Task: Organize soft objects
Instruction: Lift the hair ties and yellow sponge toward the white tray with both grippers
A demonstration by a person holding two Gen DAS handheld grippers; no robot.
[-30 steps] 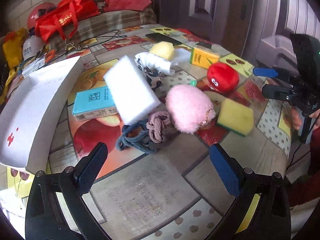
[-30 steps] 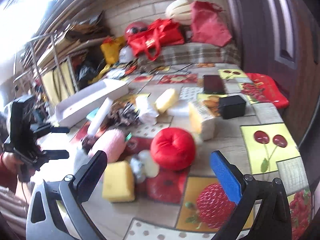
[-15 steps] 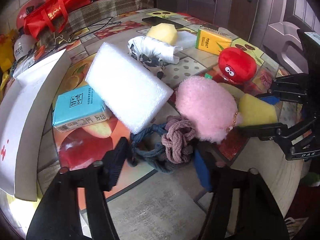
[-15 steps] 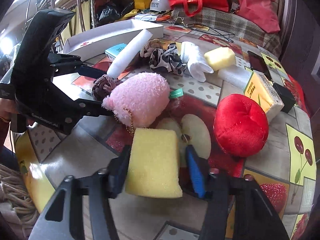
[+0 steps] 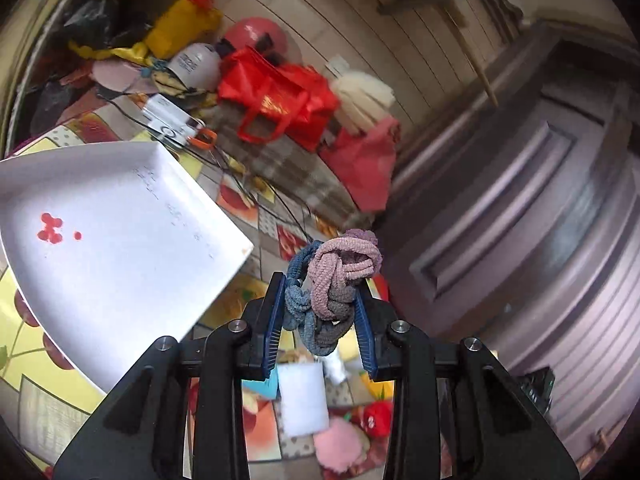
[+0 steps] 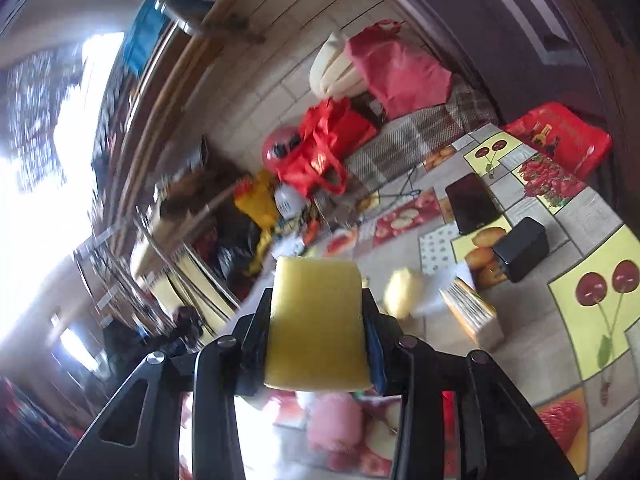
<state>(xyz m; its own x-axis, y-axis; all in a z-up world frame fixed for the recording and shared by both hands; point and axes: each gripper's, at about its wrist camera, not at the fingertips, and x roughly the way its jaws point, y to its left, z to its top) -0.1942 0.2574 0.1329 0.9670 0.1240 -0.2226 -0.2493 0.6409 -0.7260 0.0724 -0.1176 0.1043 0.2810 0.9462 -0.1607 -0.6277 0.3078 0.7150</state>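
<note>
Two items lifted, neither placed yet. Left gripper (image 5: 320,316) pinches the knotted hair ties (image 5: 334,280), centre of its view; right gripper (image 6: 318,332) squeezes the yellow sponge (image 6: 316,324) between its pads, centre frame. Judged early: white tray (image 5: 120,240), left of frame, looks empty; pink plush (image 5: 340,440), red plush (image 5: 376,420) and white foam block (image 5: 302,400) remain on the table (image 6: 520,208) at bottom. Tray's near corner lies close to the hair ties; room above it looks open.
</note>
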